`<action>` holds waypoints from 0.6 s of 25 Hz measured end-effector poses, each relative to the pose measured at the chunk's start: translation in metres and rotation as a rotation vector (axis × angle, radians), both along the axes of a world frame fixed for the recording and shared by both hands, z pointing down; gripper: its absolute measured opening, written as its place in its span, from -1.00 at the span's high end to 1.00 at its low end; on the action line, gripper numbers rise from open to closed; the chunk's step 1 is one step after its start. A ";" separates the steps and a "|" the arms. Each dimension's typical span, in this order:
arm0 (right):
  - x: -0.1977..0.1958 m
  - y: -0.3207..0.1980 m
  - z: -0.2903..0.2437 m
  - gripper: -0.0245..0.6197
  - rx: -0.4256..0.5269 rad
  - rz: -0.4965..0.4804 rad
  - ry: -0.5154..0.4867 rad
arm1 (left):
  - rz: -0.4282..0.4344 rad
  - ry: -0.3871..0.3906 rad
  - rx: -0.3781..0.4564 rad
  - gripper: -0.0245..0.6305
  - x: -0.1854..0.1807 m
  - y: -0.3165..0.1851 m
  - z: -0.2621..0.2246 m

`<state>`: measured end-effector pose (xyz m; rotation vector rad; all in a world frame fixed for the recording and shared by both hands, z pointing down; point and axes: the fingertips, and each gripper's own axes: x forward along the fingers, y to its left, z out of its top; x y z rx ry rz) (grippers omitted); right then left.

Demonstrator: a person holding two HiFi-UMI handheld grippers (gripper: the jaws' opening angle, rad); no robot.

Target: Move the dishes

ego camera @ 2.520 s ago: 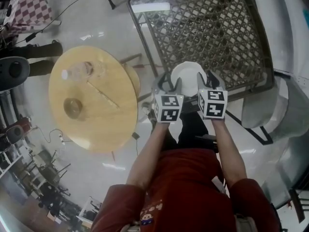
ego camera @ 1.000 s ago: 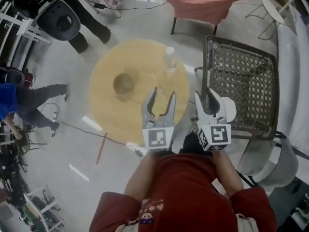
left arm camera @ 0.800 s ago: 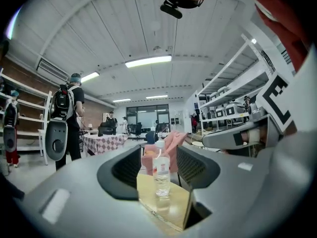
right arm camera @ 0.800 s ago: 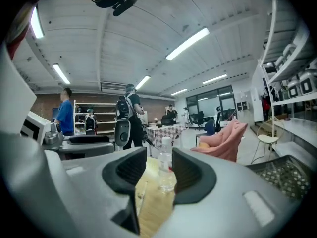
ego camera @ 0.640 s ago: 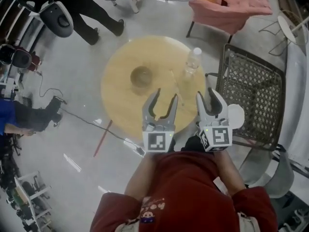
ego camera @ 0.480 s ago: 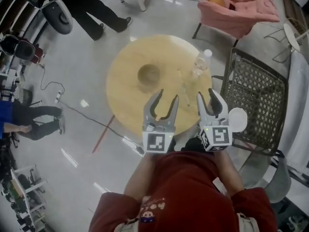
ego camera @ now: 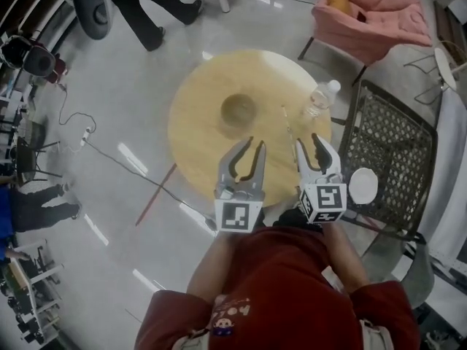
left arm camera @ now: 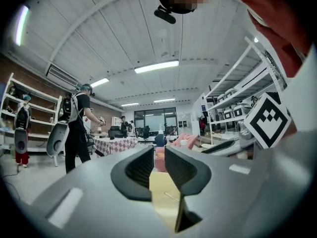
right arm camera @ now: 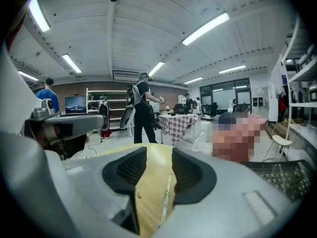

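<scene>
1. The white dish (ego camera: 363,185) lies on the mesh seat of a metal chair (ego camera: 398,148), just to the right of the right claw's marker cube. Neither claw holds it.
2. A brown bowl (ego camera: 238,110) sits near the middle of the round wooden table (ego camera: 197,133). A clear plastic bottle (ego camera: 319,99) stands at the table's right edge, with a thin pale stick (ego camera: 287,121) lying between them.
3. The right claw (ego camera: 309,147) reaches over the table's near edge, moderately wide. Only tabletop shows between its jaws.
4. The left claw (ego camera: 253,146), beside it, has just been closing. Its gap is now narrow and has nothing in it.
5. Beyond the table are a pink armchair (ego camera: 368,13) and standing people.
</scene>
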<state>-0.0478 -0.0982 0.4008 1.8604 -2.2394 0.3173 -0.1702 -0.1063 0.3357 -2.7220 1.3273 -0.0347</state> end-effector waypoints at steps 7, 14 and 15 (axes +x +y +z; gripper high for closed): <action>-0.012 -0.015 0.041 0.44 -0.124 -0.008 0.032 | 0.007 -0.062 0.015 0.90 -0.018 -0.005 0.005; -0.014 -0.028 0.083 0.44 -0.256 -0.017 0.068 | -0.010 -0.105 0.009 0.90 -0.036 -0.011 0.011; -0.015 -0.031 0.090 0.44 -0.276 -0.020 0.072 | -0.016 -0.100 0.002 0.90 -0.039 -0.012 0.012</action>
